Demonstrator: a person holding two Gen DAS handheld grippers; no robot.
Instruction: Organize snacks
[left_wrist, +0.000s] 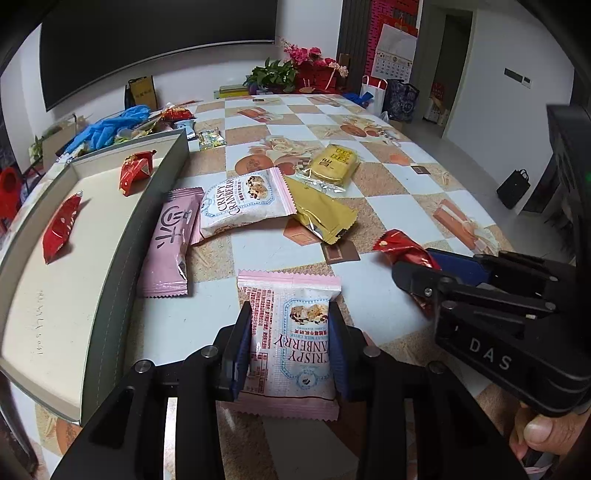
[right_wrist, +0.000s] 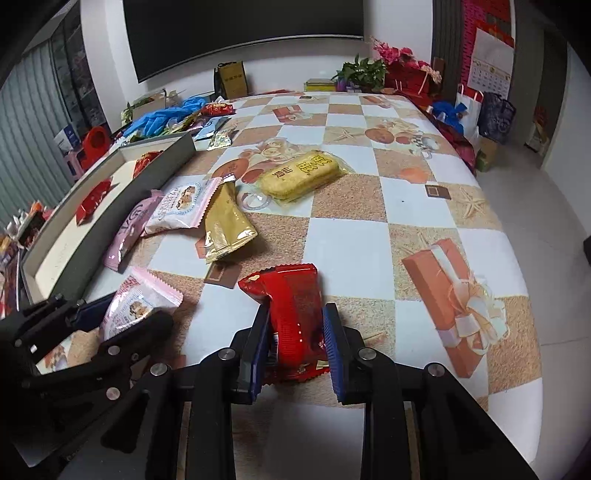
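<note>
My left gripper (left_wrist: 290, 314) is shut on a pink Crispy Cranberry packet (left_wrist: 291, 343), which also shows in the right wrist view (right_wrist: 136, 306). My right gripper (right_wrist: 295, 317) is shut on a red snack packet (right_wrist: 295, 314), seen in the left wrist view (left_wrist: 402, 251). A grey box lid (left_wrist: 155, 206) at the left holds two red packets (left_wrist: 61, 229) (left_wrist: 135, 171). Loose on the table lie a pink bar (left_wrist: 170, 243), a second cranberry packet (left_wrist: 243, 201), a gold packet (left_wrist: 321, 214) and a yellow biscuit pack (left_wrist: 334, 162).
Blue gloves (left_wrist: 110, 123) and small wrappers lie behind the box. Flowers (left_wrist: 306, 61) and bags stand at the table's far end. The table edge (right_wrist: 532, 332) drops off on the right, with floor beyond.
</note>
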